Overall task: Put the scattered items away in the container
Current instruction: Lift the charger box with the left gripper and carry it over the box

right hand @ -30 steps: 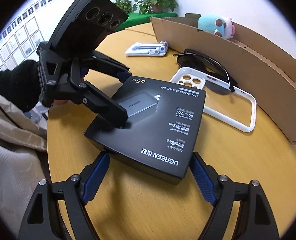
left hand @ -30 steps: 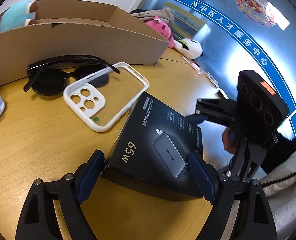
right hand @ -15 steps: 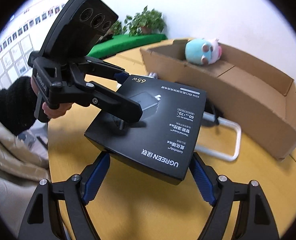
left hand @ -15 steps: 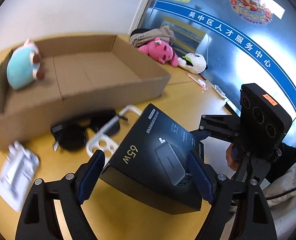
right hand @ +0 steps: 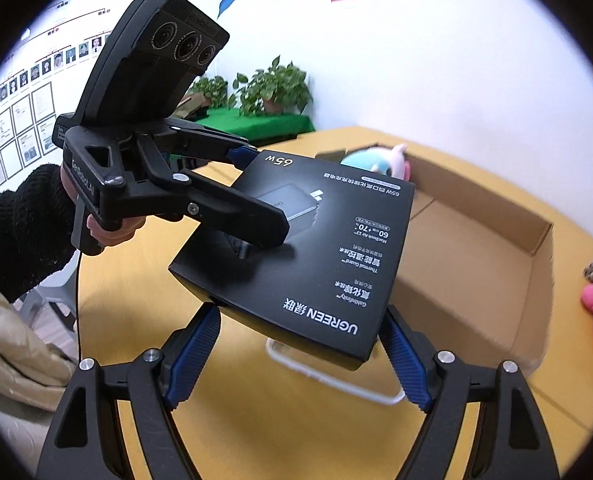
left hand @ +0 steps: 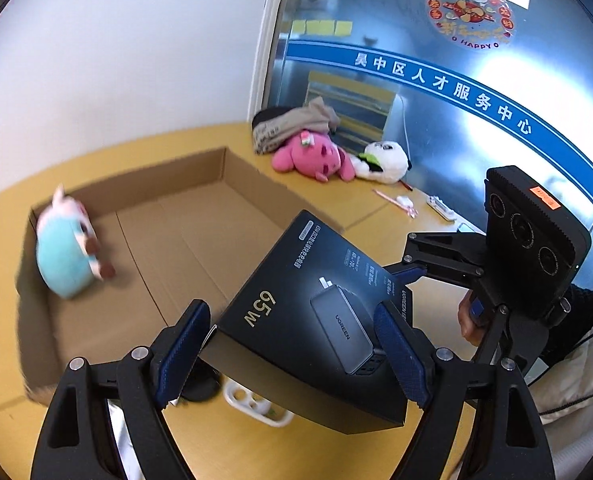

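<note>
Up off the yellow tabletop (left hand: 224,432), flat black cardboard charger box (left hand: 316,312) hangs tilted beside shallow brown cardboard tray (left hand: 200,216). Left gripper (left hand: 292,356) clamps its side edges w/ jaws wide; right gripper (right hand: 300,356) likewise on another end.

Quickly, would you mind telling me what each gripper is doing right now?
Left gripper: shut on the black charger box.
Right gripper: shut on the same box, at another edge.

Bright, fisheye-warped, blurred cardboard box (left hand: 144,216)
</note>
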### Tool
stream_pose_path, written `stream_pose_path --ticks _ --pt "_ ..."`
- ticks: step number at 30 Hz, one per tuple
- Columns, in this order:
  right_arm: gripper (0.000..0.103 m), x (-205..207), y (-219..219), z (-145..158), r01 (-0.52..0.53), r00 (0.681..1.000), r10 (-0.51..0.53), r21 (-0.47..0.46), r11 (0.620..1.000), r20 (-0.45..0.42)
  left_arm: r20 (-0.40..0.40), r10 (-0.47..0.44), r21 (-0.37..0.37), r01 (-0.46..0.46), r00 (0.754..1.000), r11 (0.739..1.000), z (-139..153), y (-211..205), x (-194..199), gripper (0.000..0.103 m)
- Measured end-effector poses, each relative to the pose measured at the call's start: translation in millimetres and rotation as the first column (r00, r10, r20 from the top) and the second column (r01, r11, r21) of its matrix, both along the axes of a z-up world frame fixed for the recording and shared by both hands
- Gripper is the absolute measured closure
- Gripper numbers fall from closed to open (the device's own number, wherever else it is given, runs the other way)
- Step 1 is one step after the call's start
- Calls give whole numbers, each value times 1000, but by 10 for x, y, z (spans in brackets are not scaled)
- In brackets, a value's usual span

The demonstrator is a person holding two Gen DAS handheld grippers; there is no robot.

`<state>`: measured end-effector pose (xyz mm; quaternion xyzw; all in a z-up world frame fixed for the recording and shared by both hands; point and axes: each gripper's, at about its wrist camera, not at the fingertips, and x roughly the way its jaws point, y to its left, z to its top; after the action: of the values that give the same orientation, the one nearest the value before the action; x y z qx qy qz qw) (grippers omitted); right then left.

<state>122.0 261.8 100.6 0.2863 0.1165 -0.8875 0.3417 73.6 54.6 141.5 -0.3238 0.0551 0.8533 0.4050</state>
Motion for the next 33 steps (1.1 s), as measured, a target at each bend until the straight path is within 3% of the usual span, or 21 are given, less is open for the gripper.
stream_pose_path --ticks 15,20,25,33 --pt "24 -366 -1 797 69 979 -74 -34 997 -192 -250 -19 -51 7 968 999 997 26 -357 15" --pt "24 -503 30 1076 73 967 -85 -57 996 -241 -285 -18 -19 13 958 1000 1271 -29 -533 15" --pt "24 -671 38 1220 74 957 -90 -66 995 -274 -334 -13 -20 7 942 1000 1414 -46 -653 15" --pt "25 -988 48 1315 80 954 -102 -88 993 -283 -340 -6 -7 4 941 1000 1485 -51 -1058 15"
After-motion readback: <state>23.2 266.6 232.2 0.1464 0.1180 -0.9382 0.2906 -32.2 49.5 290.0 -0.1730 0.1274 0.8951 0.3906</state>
